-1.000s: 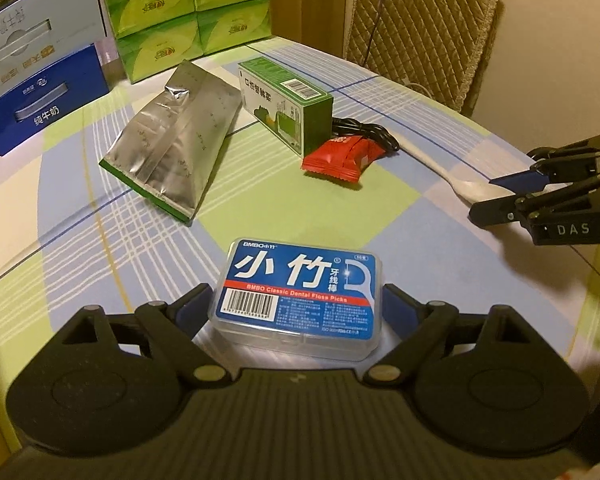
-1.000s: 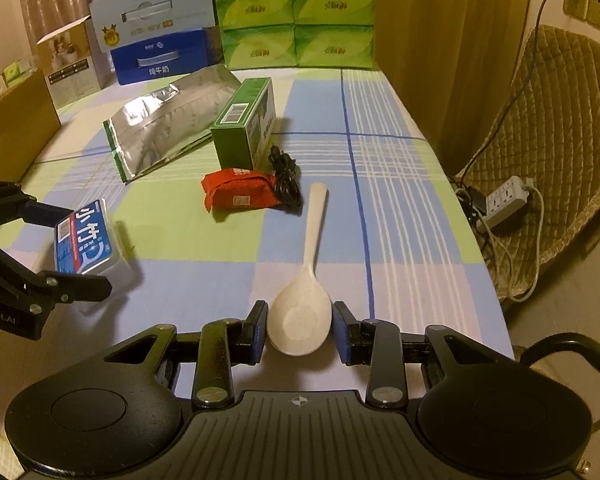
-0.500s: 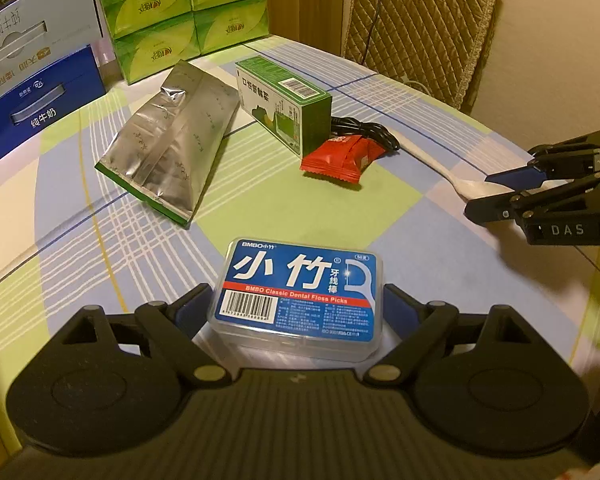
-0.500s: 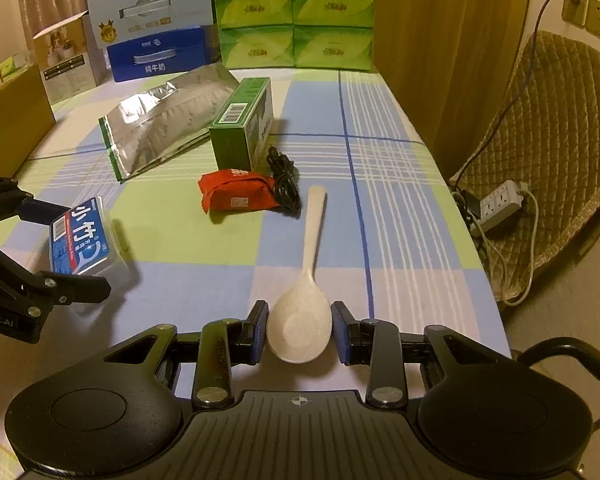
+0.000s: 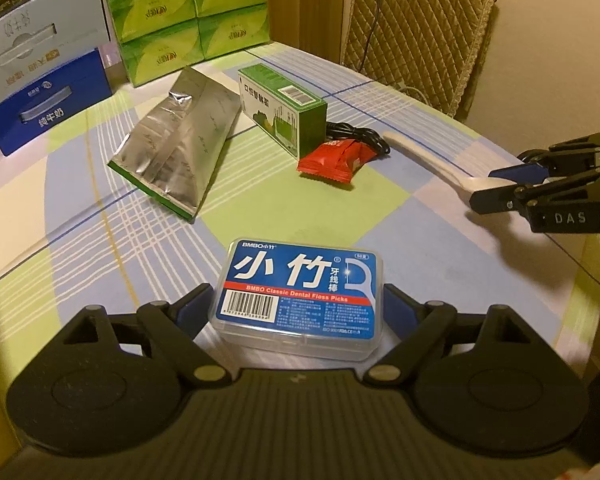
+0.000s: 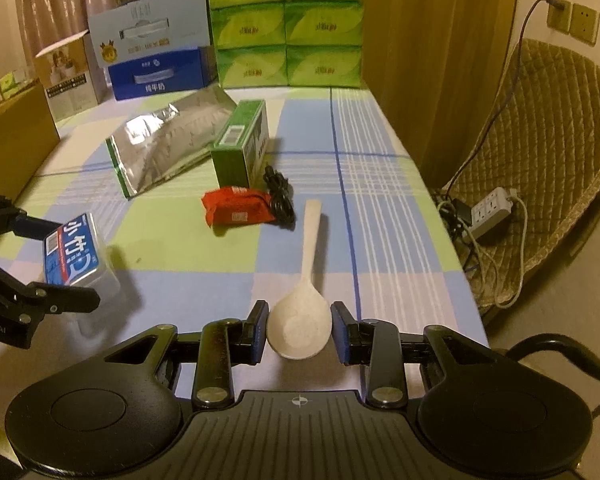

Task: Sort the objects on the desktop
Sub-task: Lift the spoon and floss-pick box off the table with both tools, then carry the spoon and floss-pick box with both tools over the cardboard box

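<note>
My left gripper (image 5: 298,304) is shut on a clear dental floss pick box with a blue label (image 5: 298,294) and holds it just above the checked tablecloth; the box also shows in the right wrist view (image 6: 76,254). My right gripper (image 6: 300,330) is closed on the bowl of a white spoon (image 6: 302,320), whose handle points away over the table. In the left wrist view the spoon (image 5: 432,158) runs into the right gripper (image 5: 500,188).
A silver foil pouch (image 6: 168,142), a green box (image 6: 242,146), a red snack packet (image 6: 236,210) and a black cable (image 6: 278,196) lie mid-table. Green tissue packs (image 6: 284,24) and blue-and-white cartons (image 6: 156,60) stand at the back. A quilted chair (image 6: 552,152) stands right of the table.
Both grippers have risen slightly with their objects. The floss box and the spoon stay gripped; nothing else moved.
</note>
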